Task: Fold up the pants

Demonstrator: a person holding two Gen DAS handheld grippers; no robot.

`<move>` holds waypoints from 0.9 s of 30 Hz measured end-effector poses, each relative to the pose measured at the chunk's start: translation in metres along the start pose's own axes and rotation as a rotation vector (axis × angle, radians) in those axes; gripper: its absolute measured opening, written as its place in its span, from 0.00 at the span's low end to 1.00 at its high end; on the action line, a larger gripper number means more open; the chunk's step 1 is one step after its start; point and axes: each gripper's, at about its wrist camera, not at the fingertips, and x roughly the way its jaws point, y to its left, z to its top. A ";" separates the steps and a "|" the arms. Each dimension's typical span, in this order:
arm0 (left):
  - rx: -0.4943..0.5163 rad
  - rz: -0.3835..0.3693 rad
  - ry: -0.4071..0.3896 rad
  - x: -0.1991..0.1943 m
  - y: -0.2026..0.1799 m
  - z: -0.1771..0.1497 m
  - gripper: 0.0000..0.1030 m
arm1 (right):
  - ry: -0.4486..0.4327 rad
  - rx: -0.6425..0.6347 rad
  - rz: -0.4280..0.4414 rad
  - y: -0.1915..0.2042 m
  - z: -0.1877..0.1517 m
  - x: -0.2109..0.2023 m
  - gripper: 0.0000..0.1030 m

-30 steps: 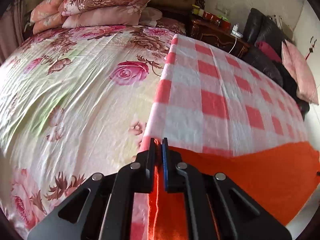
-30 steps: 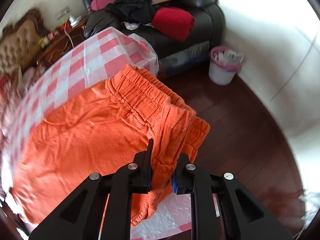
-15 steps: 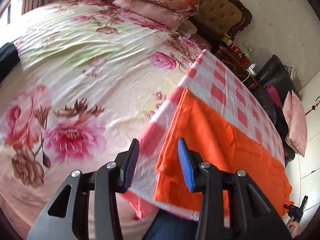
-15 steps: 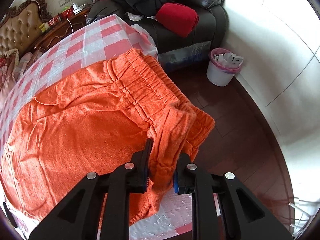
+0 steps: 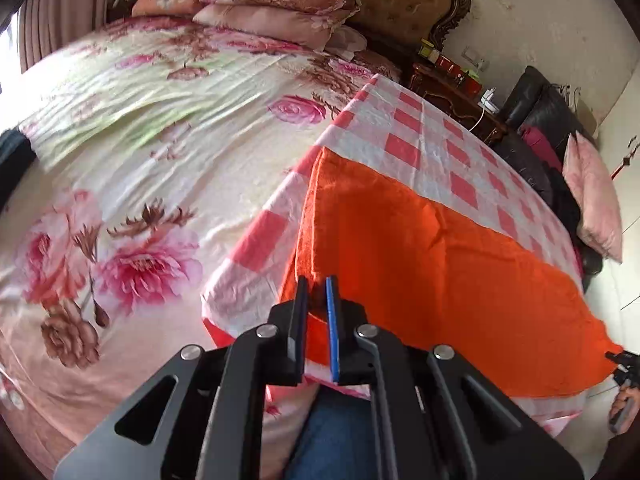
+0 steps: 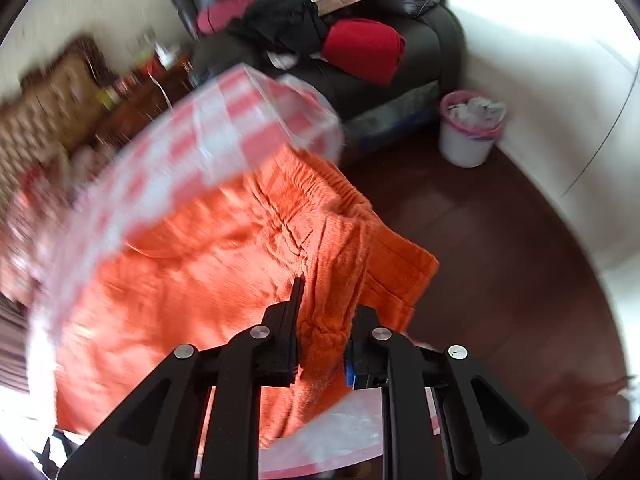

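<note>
The orange pants [image 5: 420, 264] lie spread on a red-and-white checked cloth [image 5: 432, 148] at the bed's edge. My left gripper [image 5: 317, 286] has its jaws nearly closed at the near corner of the pant-leg hem; I cannot tell whether cloth sits between them. In the right wrist view the pants [image 6: 180, 280] show their elastic waistband toward the far right. My right gripper [image 6: 324, 304] is shut on a bunched fold of the waistband corner, which hangs over the table edge. This view is blurred by motion.
A floral bedspread [image 5: 132, 168] covers the bed on the left, with stacked pillows [image 5: 260, 0] at the headboard. A black sofa [image 6: 360, 52] with clothes, a white bin [image 6: 472, 132] and dark wooden floor [image 6: 500, 280] lie to the right.
My left gripper opened off the hem, drew back, then closed to a narrow gap at the near hem corner. My right gripper kept its hold on the waistband and is moving.
</note>
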 end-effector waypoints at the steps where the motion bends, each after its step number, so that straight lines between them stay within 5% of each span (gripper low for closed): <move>1: -0.018 0.005 0.022 0.006 0.003 -0.008 0.08 | 0.004 0.001 -0.005 -0.002 0.002 0.003 0.15; 5: -0.072 0.029 0.038 0.019 0.017 -0.031 0.12 | 0.049 -0.070 -0.150 -0.005 -0.003 0.035 0.15; 8: -0.103 0.043 0.034 0.010 0.020 -0.037 0.32 | 0.007 -0.292 -0.328 0.019 -0.017 0.045 0.15; 10: -0.200 -0.013 0.057 0.007 0.032 -0.044 0.32 | 0.007 -0.394 -0.389 0.032 -0.025 0.051 0.22; 11: -0.260 -0.077 0.075 0.009 0.038 -0.047 0.32 | 0.010 -0.388 -0.371 0.033 -0.027 0.051 0.28; 13: -0.356 -0.165 0.098 0.017 0.047 -0.049 0.31 | 0.041 -0.251 -0.210 0.018 -0.022 0.049 0.61; 14: -0.383 -0.182 0.104 0.021 0.048 -0.049 0.27 | 0.059 -0.165 -0.106 0.007 -0.020 0.049 0.69; 15: -0.406 -0.192 0.111 0.024 0.049 -0.047 0.17 | 0.072 -0.113 -0.068 -0.002 -0.019 0.051 0.65; 16: -0.411 -0.195 0.109 0.024 0.049 -0.045 0.14 | 0.053 -0.140 -0.133 -0.003 -0.019 0.048 0.42; 18: -0.352 -0.168 0.080 0.014 0.041 -0.034 0.08 | 0.047 -0.141 -0.134 -0.008 -0.017 0.042 0.17; 24: -0.148 -0.100 0.012 0.013 0.023 0.040 0.07 | 0.088 0.032 0.077 -0.032 -0.023 0.042 0.12; 27: -0.187 -0.085 0.081 0.039 0.036 0.041 0.07 | 0.062 -0.010 0.065 -0.018 -0.034 0.039 0.12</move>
